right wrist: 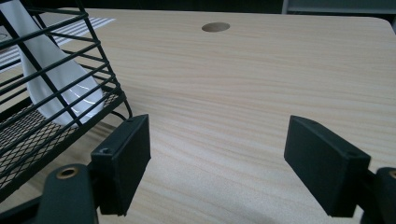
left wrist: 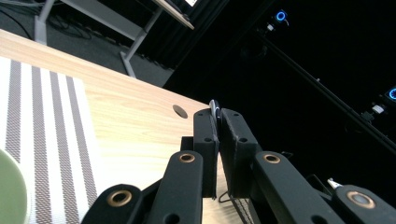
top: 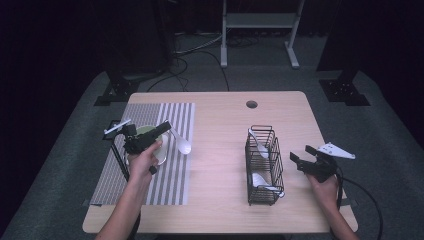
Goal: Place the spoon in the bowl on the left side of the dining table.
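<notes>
My left gripper (top: 166, 126) hovers over a green bowl (top: 146, 132) on the striped placemat (top: 170, 180). It is shut on the handle of a white spoon (top: 184, 146), whose scoop hangs to the right of the bowl. In the left gripper view the jaws (left wrist: 218, 114) pinch a thin edge of the spoon (left wrist: 214, 106), and the bowl's rim (left wrist: 9, 186) lies at the lower left. My right gripper (top: 301, 154) rests open just right of a black wire basket (top: 264, 165), with nothing between its jaws (right wrist: 219, 140). The basket (right wrist: 46, 70) holds a white spoon (right wrist: 60, 93).
Two white spoons (top: 260, 147) (top: 261, 181) lie in the basket. A round cable hole (top: 251, 104) sits near the table's far edge. Bare wood lies between the placemat and the basket. A cable trails from the right gripper off the table's right edge.
</notes>
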Motion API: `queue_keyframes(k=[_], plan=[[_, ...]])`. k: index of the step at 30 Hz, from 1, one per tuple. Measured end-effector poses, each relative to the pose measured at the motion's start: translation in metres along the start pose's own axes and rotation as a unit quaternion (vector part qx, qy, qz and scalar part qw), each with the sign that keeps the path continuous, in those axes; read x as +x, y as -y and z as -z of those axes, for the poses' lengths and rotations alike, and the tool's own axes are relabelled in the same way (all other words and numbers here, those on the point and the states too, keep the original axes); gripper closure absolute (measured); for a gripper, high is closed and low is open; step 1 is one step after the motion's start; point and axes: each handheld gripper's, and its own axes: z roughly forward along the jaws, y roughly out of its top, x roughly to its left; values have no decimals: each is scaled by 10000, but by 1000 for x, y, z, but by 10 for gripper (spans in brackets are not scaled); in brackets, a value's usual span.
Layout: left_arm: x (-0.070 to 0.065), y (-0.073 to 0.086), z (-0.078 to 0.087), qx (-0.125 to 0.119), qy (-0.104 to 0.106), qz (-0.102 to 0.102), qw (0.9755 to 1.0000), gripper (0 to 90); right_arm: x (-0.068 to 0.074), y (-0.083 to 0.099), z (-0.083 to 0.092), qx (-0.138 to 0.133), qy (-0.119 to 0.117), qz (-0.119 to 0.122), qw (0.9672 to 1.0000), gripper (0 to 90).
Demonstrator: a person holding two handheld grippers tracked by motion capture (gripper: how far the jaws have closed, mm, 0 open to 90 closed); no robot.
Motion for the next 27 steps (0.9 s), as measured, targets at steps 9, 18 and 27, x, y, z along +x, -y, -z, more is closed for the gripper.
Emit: queue_keyframes(k=[9, 18, 27], plan=[[8, -8, 4, -67, -131, 11, 9999, 850, 1, 0, 0, 31, 46, 79, 10000, 215], [14, -13, 9, -148, -239, 35, 9996, 851, 2, 0, -1, 43, 57, 101, 9999, 216], [20, -21, 15, -272, -375, 70, 9989, 850, 2, 0, -1, 64, 79, 109, 9999, 219]])
